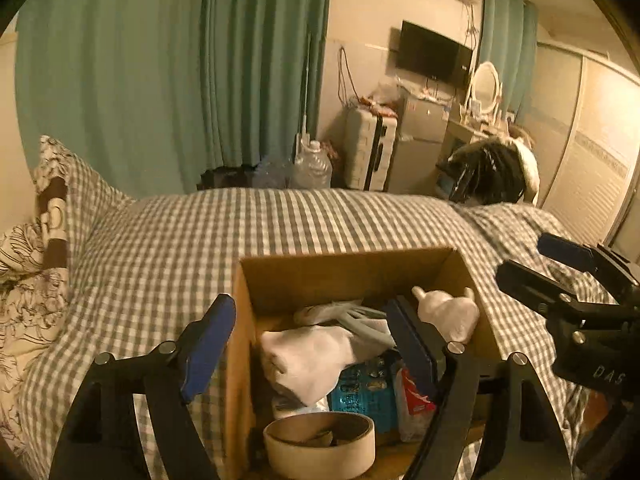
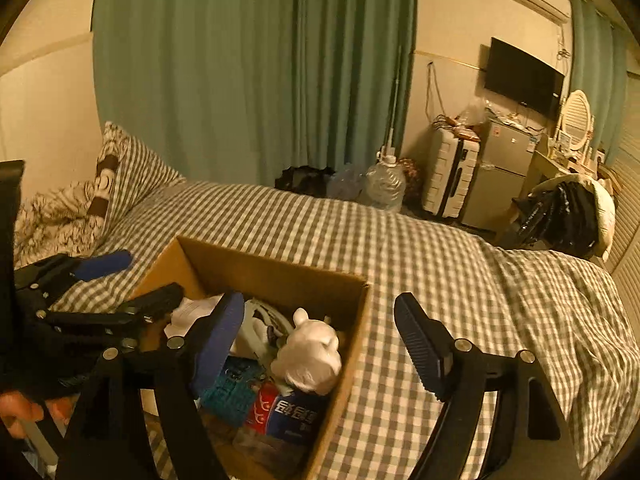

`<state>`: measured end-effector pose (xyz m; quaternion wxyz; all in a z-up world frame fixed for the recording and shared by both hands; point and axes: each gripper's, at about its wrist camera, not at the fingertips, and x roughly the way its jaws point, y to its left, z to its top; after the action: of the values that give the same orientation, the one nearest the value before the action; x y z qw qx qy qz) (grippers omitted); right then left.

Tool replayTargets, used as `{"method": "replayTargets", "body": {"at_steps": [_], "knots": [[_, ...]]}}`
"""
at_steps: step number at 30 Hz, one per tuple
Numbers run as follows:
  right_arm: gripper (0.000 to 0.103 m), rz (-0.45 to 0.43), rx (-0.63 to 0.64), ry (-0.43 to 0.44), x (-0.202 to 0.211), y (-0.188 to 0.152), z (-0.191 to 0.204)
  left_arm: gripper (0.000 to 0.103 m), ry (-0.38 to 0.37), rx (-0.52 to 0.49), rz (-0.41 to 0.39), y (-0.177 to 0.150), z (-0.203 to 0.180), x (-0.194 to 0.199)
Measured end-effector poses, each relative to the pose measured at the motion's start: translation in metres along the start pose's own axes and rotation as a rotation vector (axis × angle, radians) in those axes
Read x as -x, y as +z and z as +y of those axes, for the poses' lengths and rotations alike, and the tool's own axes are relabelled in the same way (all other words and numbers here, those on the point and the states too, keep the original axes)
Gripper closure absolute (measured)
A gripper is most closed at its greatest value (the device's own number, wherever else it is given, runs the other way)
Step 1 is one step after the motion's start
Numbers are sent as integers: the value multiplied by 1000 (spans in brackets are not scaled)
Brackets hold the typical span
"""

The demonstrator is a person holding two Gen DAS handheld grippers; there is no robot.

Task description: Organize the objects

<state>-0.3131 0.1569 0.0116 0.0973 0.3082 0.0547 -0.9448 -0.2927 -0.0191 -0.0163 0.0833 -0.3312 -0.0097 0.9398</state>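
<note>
Two grippers: both spread wide with nothing between the pads
Left gripper (image 1: 310,344): hangs over the near-left part of the cardboard box (image 1: 280,276) — one blue pad outside the left wall, the other over the contents
Right gripper (image 2: 320,344): straddles the box's right wall, left pad over the stuff inside, right pad over the bedsheet (image 2: 420,248)
Tape roll (image 1: 319,444): closest thing in the box, sitting by the near edge
White cloth (image 1: 308,356): bunched up just behind the roll
Teal packet (image 1: 366,396): under the cloth, next to a red-and-white wrapper (image 1: 416,396)
White figurine (image 2: 310,358): eared little thing, leaning against the right wall of the box
Pillow (image 2: 116,184): at the head of the bed, way left
Far side: water jug (image 2: 384,184), white suitcase (image 2: 450,172), green curtain (image 2: 248,68) and wall TV (image 2: 522,76)
</note>
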Motion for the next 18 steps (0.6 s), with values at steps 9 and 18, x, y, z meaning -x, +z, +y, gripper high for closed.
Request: {"method": "replayTargets", "body": {"at_steps": [9, 18], "knots": [[8, -63, -28, -31, 77, -5, -11, 0, 83, -64, -181, 15, -7, 90], [0, -237, -20, -61, 172, 3, -7, 0, 89, -71, -195, -12, -32, 153]]}}
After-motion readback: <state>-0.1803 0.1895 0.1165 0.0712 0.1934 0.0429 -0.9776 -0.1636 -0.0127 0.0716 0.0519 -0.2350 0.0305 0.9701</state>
